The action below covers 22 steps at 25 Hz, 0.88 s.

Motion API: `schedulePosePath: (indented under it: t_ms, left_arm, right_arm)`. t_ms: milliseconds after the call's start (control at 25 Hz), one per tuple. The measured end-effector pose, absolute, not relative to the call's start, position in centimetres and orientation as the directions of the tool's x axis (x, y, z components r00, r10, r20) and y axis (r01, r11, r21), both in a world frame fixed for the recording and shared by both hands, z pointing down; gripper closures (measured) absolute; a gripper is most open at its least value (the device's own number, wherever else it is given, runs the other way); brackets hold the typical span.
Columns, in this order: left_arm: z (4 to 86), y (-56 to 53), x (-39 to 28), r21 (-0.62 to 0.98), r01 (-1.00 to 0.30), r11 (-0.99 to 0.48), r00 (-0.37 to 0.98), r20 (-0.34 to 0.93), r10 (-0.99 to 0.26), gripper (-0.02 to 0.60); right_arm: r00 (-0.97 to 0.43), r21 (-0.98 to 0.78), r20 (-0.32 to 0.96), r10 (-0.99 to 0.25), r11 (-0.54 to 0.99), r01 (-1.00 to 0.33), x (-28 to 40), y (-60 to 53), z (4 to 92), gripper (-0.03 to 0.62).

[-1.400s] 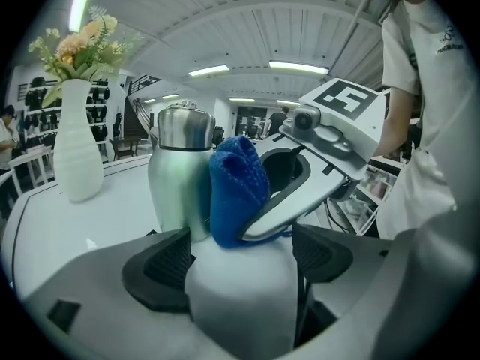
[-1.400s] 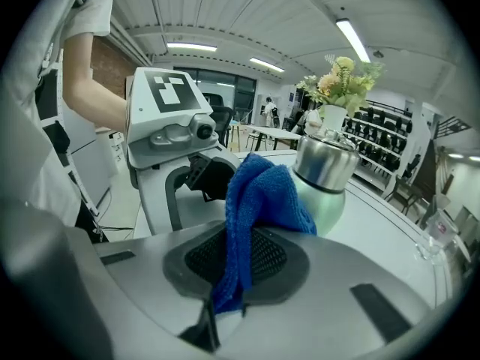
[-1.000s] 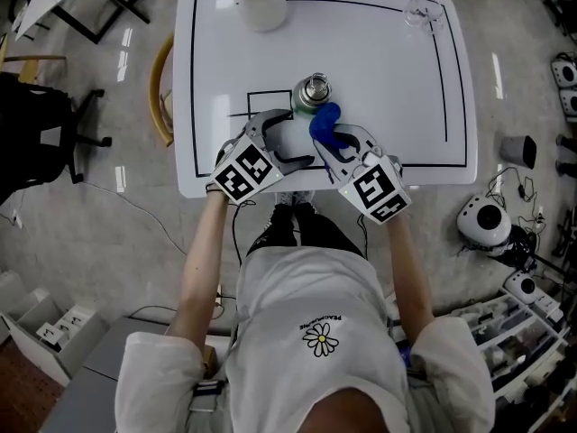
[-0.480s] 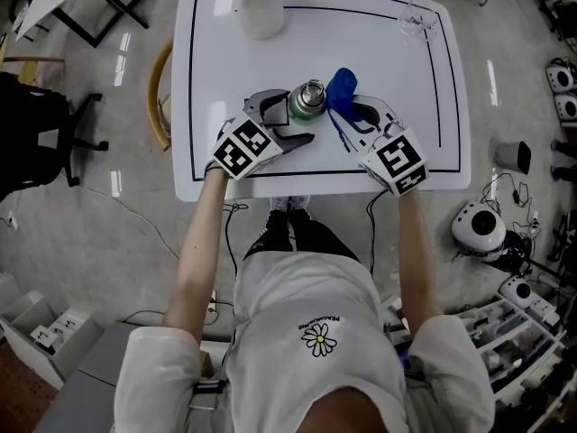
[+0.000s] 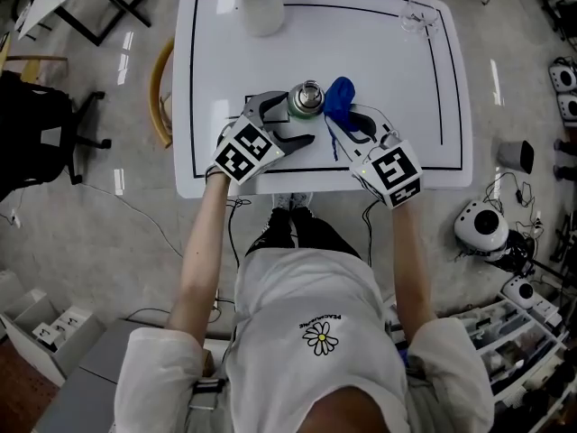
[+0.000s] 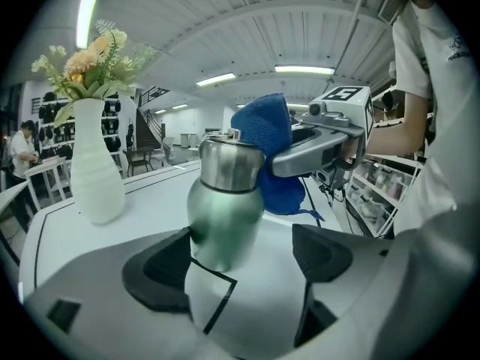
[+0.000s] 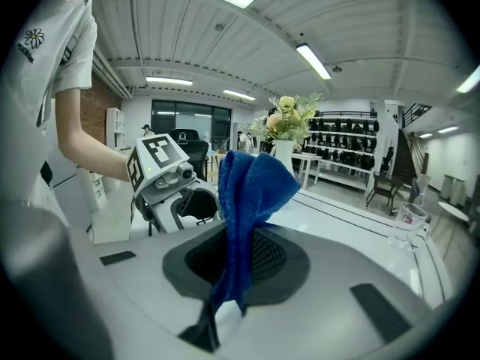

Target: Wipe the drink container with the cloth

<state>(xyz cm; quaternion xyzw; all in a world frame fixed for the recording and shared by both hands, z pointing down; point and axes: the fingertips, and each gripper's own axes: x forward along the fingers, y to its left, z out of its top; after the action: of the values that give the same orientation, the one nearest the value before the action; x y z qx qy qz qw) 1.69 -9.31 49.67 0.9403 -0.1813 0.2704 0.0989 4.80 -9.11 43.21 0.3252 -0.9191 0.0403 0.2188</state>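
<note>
The drink container (image 5: pixel 306 99) stands upright about the middle of the tabletop (image 5: pixel 406 88), a little toward the near edge; its steel cap is on, so what it holds cannot be seen. The left gripper (image 5: pixel 281 123) reaches round its green body with jaws spread; one pad touches the body and the other stands apart, which looks like bracing the container against a push rather than clamping it. The right gripper (image 5: pixel 359 126) has its jaws pressed together on the blue cloth (image 5: pixel 340 96); the bunched end stands up out of the jaws and meets the container's neck on the right side, seemingly in contact, so the wiping looks under way there. A white vase (image 5: pixel 261 7) at the far left corner holds flowers; a glass (image 5: pixel 419 12) near the far right corner looks empty.
</note>
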Motion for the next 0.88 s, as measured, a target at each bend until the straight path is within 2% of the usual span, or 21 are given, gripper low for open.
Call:
schedulePosePath:
  t_ms: [880]
  left_arm:
    - [49.9, -5.4, 1.0, 0.107, -0.430, -0.896, 0.770, 0.562, -0.302, 0.172]
  right_arm:
    - [-0.651, 0.068, 0.441, -0.618, 0.746, -0.662, 2.8, -7.9, 43.1, 0.551]
